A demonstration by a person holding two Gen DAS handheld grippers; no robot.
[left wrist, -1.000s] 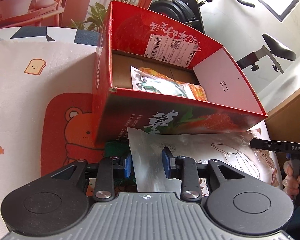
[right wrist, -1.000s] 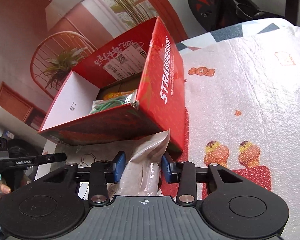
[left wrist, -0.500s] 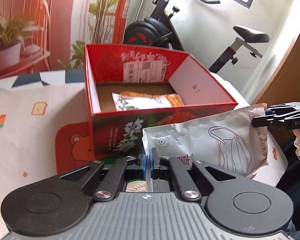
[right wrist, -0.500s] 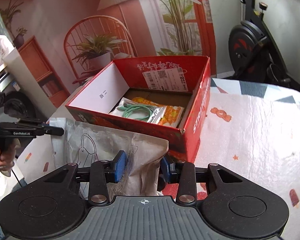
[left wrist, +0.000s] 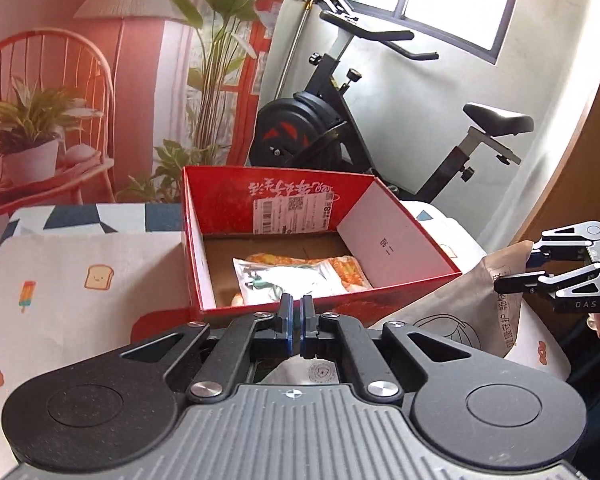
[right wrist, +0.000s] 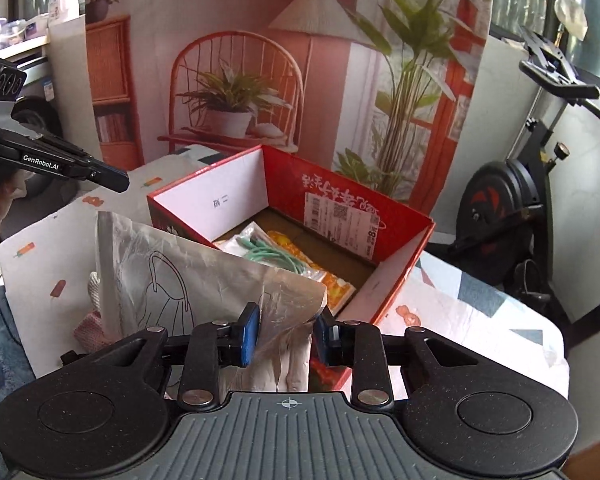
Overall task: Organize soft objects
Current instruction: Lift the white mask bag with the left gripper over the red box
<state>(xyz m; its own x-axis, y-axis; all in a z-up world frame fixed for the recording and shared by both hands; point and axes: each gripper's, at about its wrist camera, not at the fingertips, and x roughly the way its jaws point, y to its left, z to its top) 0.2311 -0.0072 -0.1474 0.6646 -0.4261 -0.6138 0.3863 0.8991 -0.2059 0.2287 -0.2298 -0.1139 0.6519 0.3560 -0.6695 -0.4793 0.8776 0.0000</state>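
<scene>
A silver face-mask pack (right wrist: pixel 204 280) with a mask drawing hangs between both grippers, lifted in front of the red strawberry box (left wrist: pixel 404 280). My left gripper (left wrist: pixel 296 326) is shut on the pack's left edge; the pack (left wrist: pixel 452 312) stretches to the right below it. My right gripper (right wrist: pixel 286 334) holds the pack's other end between its blue pads (right wrist: pixel 249 332), jaws partly closed on the crumpled foil. The box (right wrist: pixel 400 284) holds a clear bag with a green cable (right wrist: pixel 268 254) on an orange packet (left wrist: pixel 340 270).
The table wears a white cloth (left wrist: pixel 80 280) with cartoon prints. An exercise bike (left wrist: pixel 340 120) stands behind the box. A printed backdrop with chair and plants (right wrist: pixel 236 92) is at the back. The table's edge lies close on the right (right wrist: pixel 548 344).
Both grippers have risen with the mask pack, from table level below the box front to above its rim. The left gripper closed onto the pack's edge.
</scene>
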